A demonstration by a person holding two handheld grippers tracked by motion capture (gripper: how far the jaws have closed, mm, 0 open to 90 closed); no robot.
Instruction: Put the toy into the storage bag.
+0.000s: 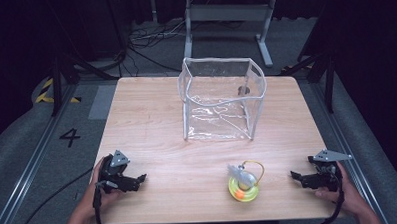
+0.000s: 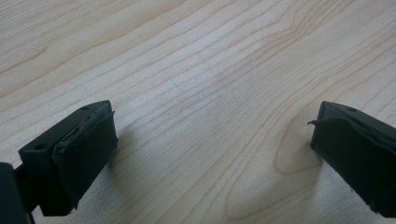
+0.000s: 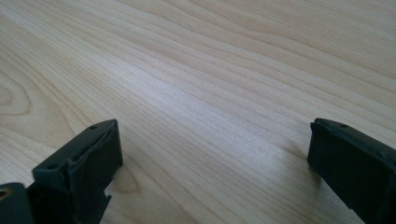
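A clear plastic bag (image 1: 221, 98) with a white rim stands open-topped at the back middle of the wooden table (image 1: 152, 128). Near the front edge lies a small yellow-green ring toy (image 1: 243, 184) with an orange ball, a greyish piece and a yellow loop on it. My left gripper (image 1: 139, 180) rests at the front left, held by a hand, jaws pointing right. In the left gripper view its jaws (image 2: 212, 154) stand wide open over bare wood. My right gripper (image 1: 295, 177) rests at the front right, pointing left toward the toy. Its jaws (image 3: 215, 161) are open, with nothing between them.
The table's edges drop to grey carpet. A metal frame leg (image 1: 264, 39) and loose cables (image 1: 144, 36) lie beyond the far edge. A floor mark "4" (image 1: 70, 137) sits left of the table. Bare wood lies between the bag and both grippers.
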